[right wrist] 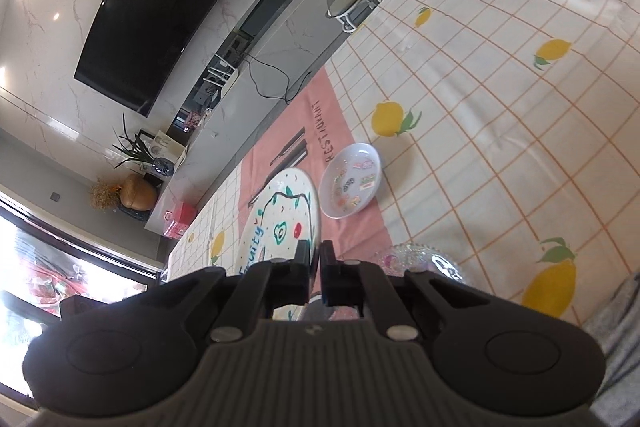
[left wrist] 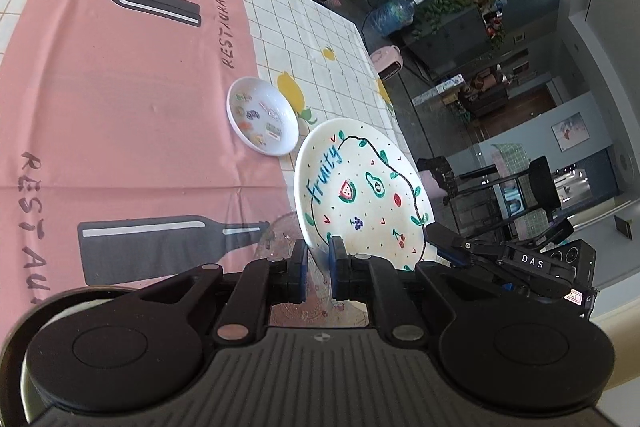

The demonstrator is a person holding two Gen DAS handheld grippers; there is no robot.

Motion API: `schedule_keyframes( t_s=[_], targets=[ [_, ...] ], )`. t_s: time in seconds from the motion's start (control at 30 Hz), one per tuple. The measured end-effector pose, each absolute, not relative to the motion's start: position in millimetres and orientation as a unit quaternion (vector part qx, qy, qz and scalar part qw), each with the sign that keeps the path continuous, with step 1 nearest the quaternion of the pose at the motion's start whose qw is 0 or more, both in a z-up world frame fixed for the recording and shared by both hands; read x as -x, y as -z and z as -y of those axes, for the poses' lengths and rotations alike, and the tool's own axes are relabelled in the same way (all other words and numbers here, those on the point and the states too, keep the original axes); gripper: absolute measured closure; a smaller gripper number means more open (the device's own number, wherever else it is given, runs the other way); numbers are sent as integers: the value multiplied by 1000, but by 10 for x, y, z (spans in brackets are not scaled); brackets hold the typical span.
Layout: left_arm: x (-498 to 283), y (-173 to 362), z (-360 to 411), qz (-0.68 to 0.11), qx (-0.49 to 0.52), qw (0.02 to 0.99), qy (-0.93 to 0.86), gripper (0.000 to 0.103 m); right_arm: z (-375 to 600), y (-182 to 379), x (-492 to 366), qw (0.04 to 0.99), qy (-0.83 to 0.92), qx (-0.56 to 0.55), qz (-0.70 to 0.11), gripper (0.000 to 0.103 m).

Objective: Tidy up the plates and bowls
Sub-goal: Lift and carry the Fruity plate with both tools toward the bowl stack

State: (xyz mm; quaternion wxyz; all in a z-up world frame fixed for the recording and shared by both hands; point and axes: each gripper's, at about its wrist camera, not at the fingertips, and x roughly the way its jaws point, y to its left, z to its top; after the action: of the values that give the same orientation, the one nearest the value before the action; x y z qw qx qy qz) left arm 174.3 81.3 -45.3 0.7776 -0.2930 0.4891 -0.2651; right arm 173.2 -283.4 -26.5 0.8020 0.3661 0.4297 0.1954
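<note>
Plate grip on both sides: your left gripper [left wrist: 319, 254] had its jaws pinched narrow on the near rim of the Fruity plate [left wrist: 360, 187], and your right gripper [right wrist: 315, 259] was clamped tight on the same plate's rim from the other side. You held the plate lifted and tilted over the tablecloth [left wrist: 312, 39], near the edge where the pink printed panel [left wrist: 120, 87] meets the lemon check. In the right wrist view much of the plate was cut off behind your gripper body, so only its upper part showed. Small white bowl [left wrist: 262, 115] with printed stickers inside sat just beyond the plate on the pink panel's edge, apart from it. Clear glass dish [right wrist: 424, 259] lay on the cloth near your grippers; it was half hidden by the fingers in both views, pattern hard to read. Far end of the table ran out of frame.
</note>
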Motion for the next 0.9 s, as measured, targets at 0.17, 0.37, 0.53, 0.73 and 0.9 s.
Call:
schedule_keyframes(
  t_s=[0.17,0.37,0.53,0.73,0.9],
  targets=[
    [-1744,454,-589,-509,259,775,270,91,3013,364,-1588,796,-172,-370,-448,100],
    [-1750,519,-387,-535,226,768,269,91,3167,461,-1493,796,-161,-365,-456,100],
    [-1750,542,-280,-542,194,775,260,90,3145,543,-1512,799,-156,-334,-474,99],
    [-1784,586,-208,-556,171,771,260,90,3167,702,-1538,785,-152,-330,-502,97],
    [-1796,637,-161,-565,146,772,251,88,3084,687,-1538,793,-157,-292,-511,96]
  ],
)
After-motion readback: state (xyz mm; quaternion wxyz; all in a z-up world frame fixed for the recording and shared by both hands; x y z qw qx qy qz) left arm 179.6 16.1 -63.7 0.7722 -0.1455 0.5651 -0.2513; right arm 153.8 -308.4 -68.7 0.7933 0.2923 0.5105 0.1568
